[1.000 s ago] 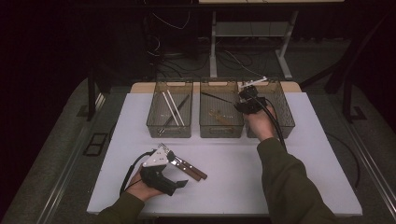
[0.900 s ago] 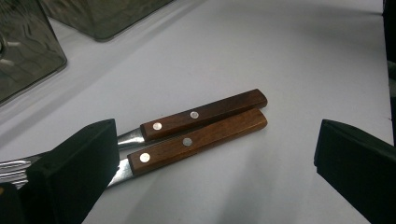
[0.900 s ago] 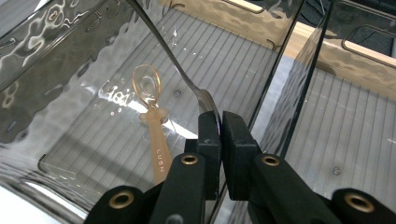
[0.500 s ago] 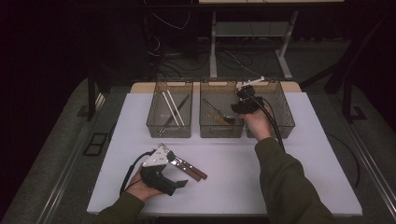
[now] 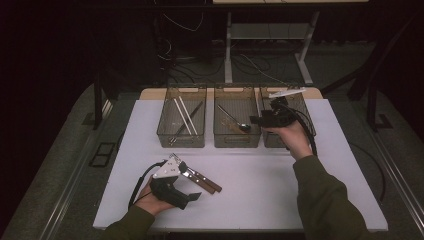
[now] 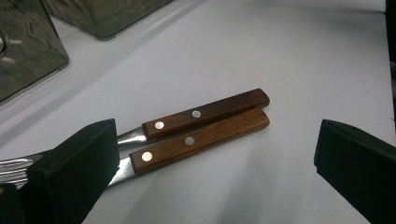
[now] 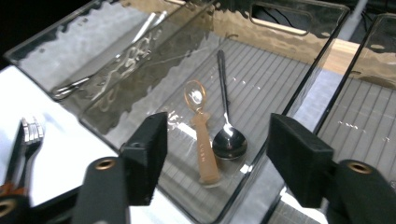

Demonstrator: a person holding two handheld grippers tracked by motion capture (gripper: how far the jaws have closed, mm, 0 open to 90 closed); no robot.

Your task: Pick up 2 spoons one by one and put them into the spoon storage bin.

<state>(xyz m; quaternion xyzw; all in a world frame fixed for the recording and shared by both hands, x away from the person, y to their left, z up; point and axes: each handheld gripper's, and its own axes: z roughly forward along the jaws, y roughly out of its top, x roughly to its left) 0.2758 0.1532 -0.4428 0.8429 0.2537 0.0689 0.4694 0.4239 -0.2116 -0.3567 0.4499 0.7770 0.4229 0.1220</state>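
While the right claw (image 5: 256, 120) is hanging over the middle bin (image 5: 237, 141), its jaws are standing apart with nothing pinched between them; they have just been opening. In the right gripper view this claw (image 7: 217, 154) is looking down into that clear bin, where a dark metal spoon (image 7: 227, 135) is lying on the ribbed floor with its bowl toward the camera and its handle running away toward twelve o'clock. Just beside the spoon, at its nine o'clock, a small tan spoon (image 7: 201, 135) is lying almost parallel, its bowl at the far end; whether the two are touching I cannot tell. From the high view the dark spoon (image 5: 240, 124) is sitting in the half of the bin nearest the right claw.

At the nine o'clock side of the middle bin, the left bin (image 5: 182, 140) is holding long pale sticks (image 5: 183, 116) and a dark utensil. The right bin (image 5: 305, 111) is standing at three o'clock of the middle one, partly behind the right hand.

Down at the seven o'clock part of the white worktop (image 5: 260, 185), the left claw (image 5: 196, 196) is resting with its jaws spread wide and gripping nothing. In the left gripper view, two wooden-handled pieces of cutlery (image 6: 201, 128) are lying side by side on the worktop between the wide jaws, handles pointing toward two o'clock and touching along their length, their metal ends hidden behind the left jaw.
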